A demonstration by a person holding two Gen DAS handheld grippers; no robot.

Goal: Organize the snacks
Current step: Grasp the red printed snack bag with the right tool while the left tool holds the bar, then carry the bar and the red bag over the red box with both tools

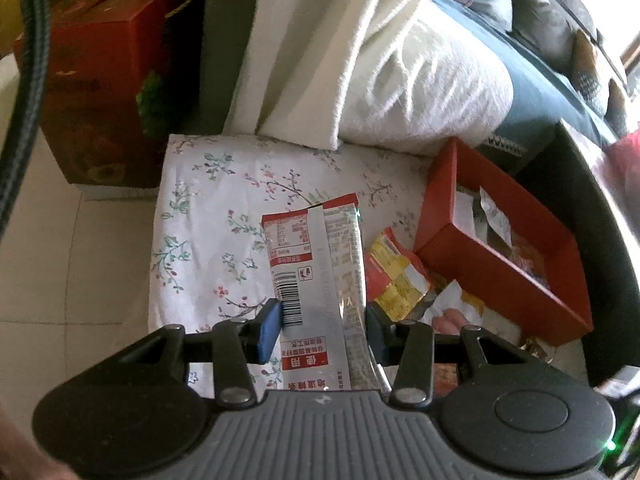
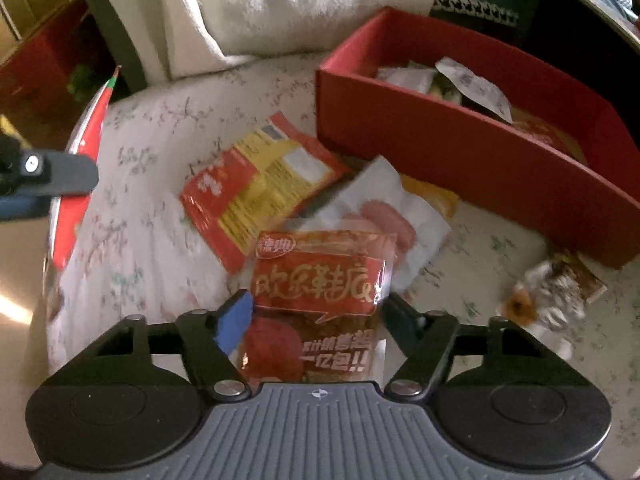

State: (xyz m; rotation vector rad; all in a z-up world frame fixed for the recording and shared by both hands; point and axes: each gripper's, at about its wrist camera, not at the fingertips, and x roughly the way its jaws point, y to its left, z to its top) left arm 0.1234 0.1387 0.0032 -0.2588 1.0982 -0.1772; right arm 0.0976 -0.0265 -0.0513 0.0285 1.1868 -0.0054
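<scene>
Snacks were mid-sort: my left claw (image 1: 322, 330) pinched a silver packet (image 1: 316, 272), my right claw (image 2: 316, 320) bracketed a red packet (image 2: 316, 276), grip unclear. Next, I judged, the red box (image 2: 460, 152).

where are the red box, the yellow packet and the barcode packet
red box (image 2: 460, 152), right wrist view, near outer wall
yellow packet (image 2: 256, 188), right wrist view, yellow printed panel
barcode packet (image 1: 316, 268), left wrist view, silver back seam
</scene>
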